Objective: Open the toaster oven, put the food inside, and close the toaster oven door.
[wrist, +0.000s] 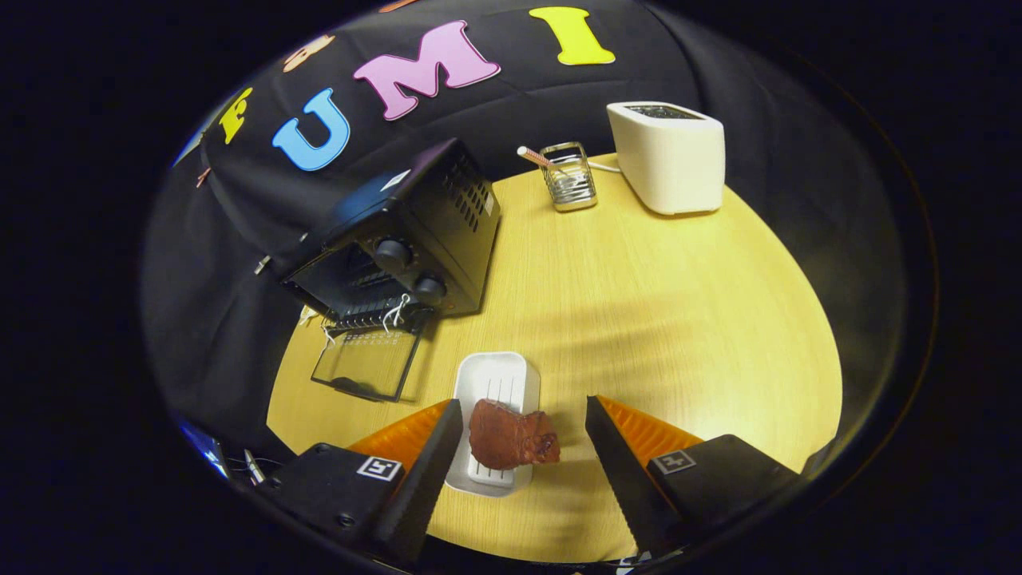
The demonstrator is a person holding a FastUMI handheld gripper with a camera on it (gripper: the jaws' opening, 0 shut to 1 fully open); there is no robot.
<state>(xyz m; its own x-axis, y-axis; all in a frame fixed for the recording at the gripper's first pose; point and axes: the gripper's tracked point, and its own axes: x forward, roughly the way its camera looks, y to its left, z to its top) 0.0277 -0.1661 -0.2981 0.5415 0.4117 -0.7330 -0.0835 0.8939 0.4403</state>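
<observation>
Toaster oven door open; my gripper spread wide astride meat on tray; next, I close.

Beyond the yellow table's far edge area — a white toaster, a wire holder.

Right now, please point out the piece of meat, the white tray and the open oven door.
piece of meat (pixel 511 435), gripper view, middle of its top.
white tray (pixel 495 379), gripper view, bare far end.
open oven door (pixel 367 363), gripper view, glass pane.
</observation>
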